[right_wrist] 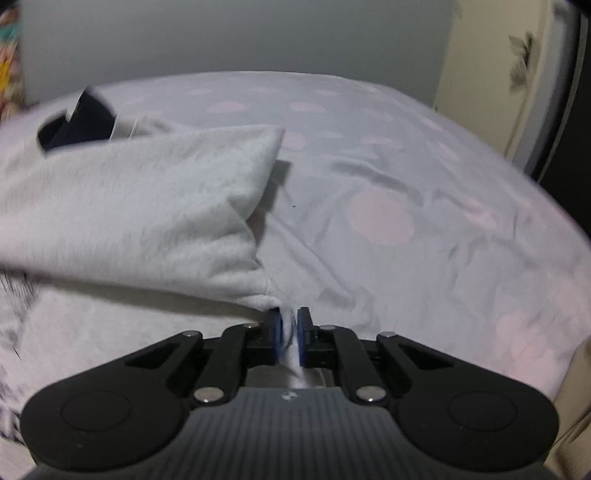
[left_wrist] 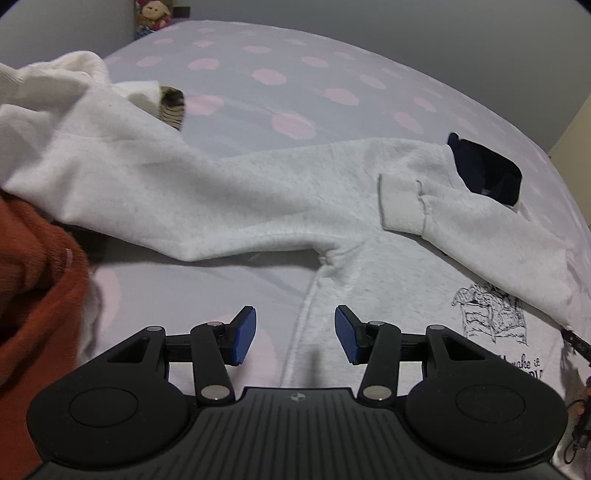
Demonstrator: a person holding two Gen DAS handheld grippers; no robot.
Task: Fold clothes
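Observation:
A light grey sweatshirt (left_wrist: 369,236) with a black print lies spread on the bed. One long sleeve (left_wrist: 177,192) stretches out to the left; the other sleeve, with its ribbed cuff (left_wrist: 402,206), is folded across the chest. A dark navy lining shows at the neck (left_wrist: 484,173). My left gripper (left_wrist: 294,334) hovers open above the sweatshirt's side seam with nothing between its fingers. In the right wrist view my right gripper (right_wrist: 289,332) is shut on the sweatshirt (right_wrist: 129,206), pinching a bunch of grey cloth at the fold by the shoulder.
The bed sheet (left_wrist: 280,96) is pale lilac with pink spots. A rust-orange garment (left_wrist: 40,280) and white clothing (left_wrist: 48,77) are heaped at the left. A stuffed toy (left_wrist: 151,14) sits by the far wall. A cream wardrobe door (right_wrist: 495,74) stands right of the bed.

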